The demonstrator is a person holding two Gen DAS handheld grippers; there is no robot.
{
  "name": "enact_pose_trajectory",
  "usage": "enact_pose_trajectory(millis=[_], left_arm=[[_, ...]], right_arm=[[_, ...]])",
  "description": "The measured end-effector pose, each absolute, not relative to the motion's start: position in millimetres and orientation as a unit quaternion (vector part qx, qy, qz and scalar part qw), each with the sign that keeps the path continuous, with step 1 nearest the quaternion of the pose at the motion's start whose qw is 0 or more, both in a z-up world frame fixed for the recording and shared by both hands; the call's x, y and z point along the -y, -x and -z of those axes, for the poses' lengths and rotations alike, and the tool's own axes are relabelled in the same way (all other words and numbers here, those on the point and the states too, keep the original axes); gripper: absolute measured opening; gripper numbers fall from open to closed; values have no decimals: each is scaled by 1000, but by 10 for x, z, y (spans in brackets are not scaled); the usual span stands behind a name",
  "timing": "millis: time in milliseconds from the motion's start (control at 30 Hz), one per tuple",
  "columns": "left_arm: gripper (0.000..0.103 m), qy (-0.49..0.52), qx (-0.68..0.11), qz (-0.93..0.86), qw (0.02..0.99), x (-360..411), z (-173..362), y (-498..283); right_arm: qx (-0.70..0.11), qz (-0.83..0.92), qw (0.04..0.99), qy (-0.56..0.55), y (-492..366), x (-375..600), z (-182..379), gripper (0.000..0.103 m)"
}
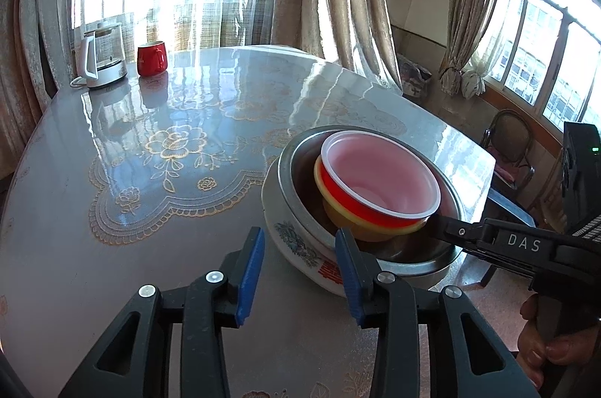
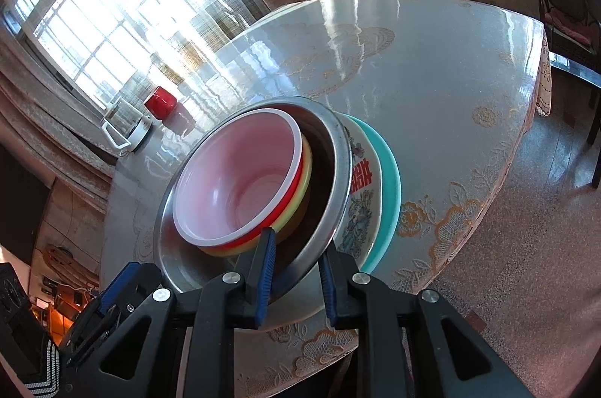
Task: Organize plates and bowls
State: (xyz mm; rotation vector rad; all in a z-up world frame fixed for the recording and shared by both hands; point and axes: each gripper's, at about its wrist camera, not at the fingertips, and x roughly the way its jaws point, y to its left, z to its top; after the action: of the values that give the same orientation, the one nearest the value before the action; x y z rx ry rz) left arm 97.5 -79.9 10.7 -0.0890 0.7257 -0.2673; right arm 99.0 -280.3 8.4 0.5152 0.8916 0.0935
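Nested bowls: red in yellow in steel (table edge). Left gripper parted, empty; right gripper parted around the steel rim.

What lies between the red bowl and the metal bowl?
A yellow bowl nests between the red bowl and the metal bowl, clearest in the right wrist view.

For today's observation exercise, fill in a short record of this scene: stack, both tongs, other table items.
stack, top to bottom: red bowl, yellow bowl, steel basin, floral plate, teal plate
left tongs: open, empty, near the stack
right tongs: open, astride the basin rim
elsewhere on table: kettle, red mug
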Motion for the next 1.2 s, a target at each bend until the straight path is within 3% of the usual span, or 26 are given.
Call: enact_pose_trajectory(millis=[133,300,467,767,867,933,1000,1200], left_arm=[[50,47,-357,124,925,777,-80,-950],[54,40,-361,114,925,759,-57,-909],[70,44,-366,109,923,719,-10,-872],[103,25,-343,93,934,666,-7,-654],[103,13,-346,79,935,657,41,-594],[103,6,-354,74,932,655,89,-571],[103,1,-354,69,933,657,129,-529],[103,6,-368,67,928,625,217,-401]], right_arm=[[-424,-45,868,-255,-990,2838,-64,24],[-425,-39,871,-243,-1002,2811,-68,26],[-416,-47,879,-230,-972,2771,-91,27],[-341,-25,921,-185,-605,2858,-228,41],[-311,-18,937,-160,-466,2824,-268,51],[-295,-14,945,-137,-375,2771,-263,68],[-284,-11,951,-123,-293,2724,-232,76],[-288,1,954,-81,-137,2563,-88,81]])
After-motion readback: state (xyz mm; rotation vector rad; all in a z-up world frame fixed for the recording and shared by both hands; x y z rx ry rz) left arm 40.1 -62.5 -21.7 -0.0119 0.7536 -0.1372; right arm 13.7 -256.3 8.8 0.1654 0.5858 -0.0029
